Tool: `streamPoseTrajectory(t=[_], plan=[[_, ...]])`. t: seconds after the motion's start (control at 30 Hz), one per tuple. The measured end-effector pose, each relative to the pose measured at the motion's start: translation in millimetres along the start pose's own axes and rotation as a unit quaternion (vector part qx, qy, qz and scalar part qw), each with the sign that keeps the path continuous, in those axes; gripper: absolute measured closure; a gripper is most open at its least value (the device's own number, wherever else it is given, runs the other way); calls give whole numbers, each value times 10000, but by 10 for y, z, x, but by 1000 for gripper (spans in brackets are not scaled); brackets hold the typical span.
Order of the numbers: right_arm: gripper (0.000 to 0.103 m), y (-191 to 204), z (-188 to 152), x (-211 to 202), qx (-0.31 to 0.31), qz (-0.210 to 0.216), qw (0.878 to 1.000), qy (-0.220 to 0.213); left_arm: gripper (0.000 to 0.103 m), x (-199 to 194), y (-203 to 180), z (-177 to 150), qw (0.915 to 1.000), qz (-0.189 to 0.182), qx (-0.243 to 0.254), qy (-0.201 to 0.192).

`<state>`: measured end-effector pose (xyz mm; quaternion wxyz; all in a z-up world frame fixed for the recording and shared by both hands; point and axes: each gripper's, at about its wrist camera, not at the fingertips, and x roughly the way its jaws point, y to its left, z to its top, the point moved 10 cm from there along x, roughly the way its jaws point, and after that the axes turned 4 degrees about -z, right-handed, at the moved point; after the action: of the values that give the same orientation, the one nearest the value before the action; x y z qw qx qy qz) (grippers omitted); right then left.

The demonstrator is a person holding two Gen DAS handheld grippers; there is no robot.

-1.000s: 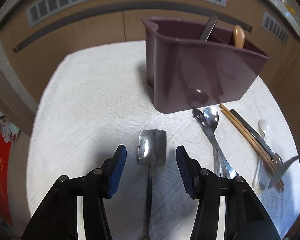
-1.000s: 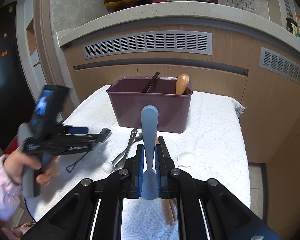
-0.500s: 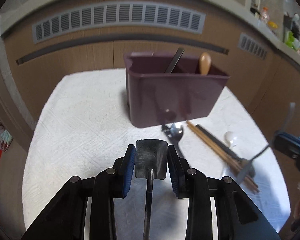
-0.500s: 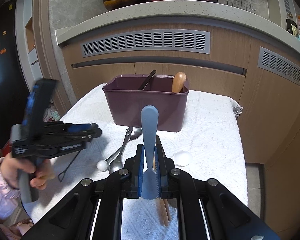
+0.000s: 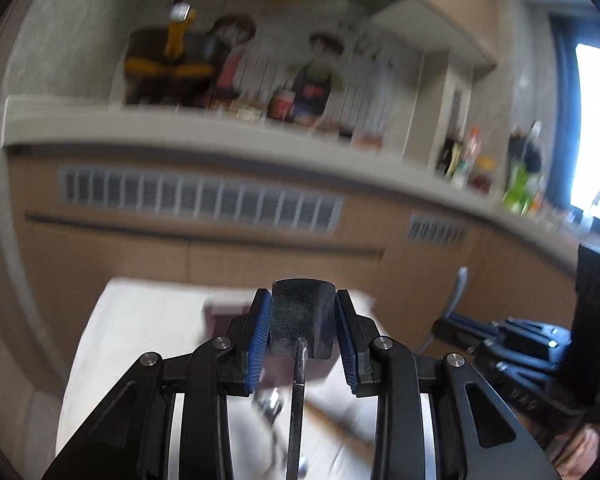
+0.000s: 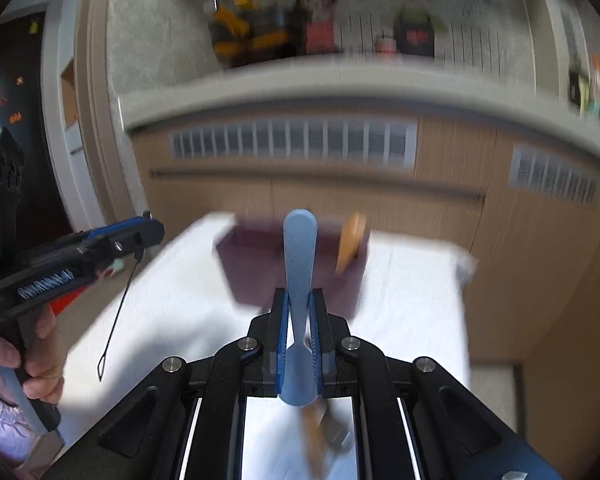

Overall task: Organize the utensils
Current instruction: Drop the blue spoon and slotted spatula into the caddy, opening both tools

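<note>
My left gripper is shut on a small metal spatula, its flat blade between the blue pads and its thin handle hanging down; the gripper also shows in the right wrist view. My right gripper is shut on a blue utensil handle that sticks up and forward. The purple utensil bin stands on the white cloth just beyond it, with a wooden spoon inside. In the left wrist view the bin is mostly hidden behind the spatula. Both views are blurred.
Wooden chopsticks and other loose cutlery lie on the cloth below the grippers. Brown cabinets with vents and a counter rise behind the table. The right gripper also shows at the right of the left wrist view.
My left gripper closed on the spatula and lifted it off the cloth, tilting upward. My right gripper, still holding the blue utensil, moved closer to the bin and also tilted up.
</note>
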<state>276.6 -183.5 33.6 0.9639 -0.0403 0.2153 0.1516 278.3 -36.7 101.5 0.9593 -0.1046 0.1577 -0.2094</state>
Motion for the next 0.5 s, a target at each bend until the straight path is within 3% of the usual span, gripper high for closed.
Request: streamPoseTrajectory(t=[0.1, 0.27, 0.37, 0.5], plan=[[94, -79, 595, -88, -227, -247, 9978, -573, 70, 24, -94, 539, 9970, -88, 199, -738], [94, -175, 1014, 99, -374, -546, 9933, -949, 70, 214, 37, 828, 9902, 24, 156, -1390], [94, -179, 1027, 316, -429, -571, 9934, -893, 70, 413, 127, 824, 9890, 231, 258, -1436], [94, -210, 920, 656, -434, -522, 9955, -656, 70, 801, 257, 720, 9929, 222, 156, -1158]])
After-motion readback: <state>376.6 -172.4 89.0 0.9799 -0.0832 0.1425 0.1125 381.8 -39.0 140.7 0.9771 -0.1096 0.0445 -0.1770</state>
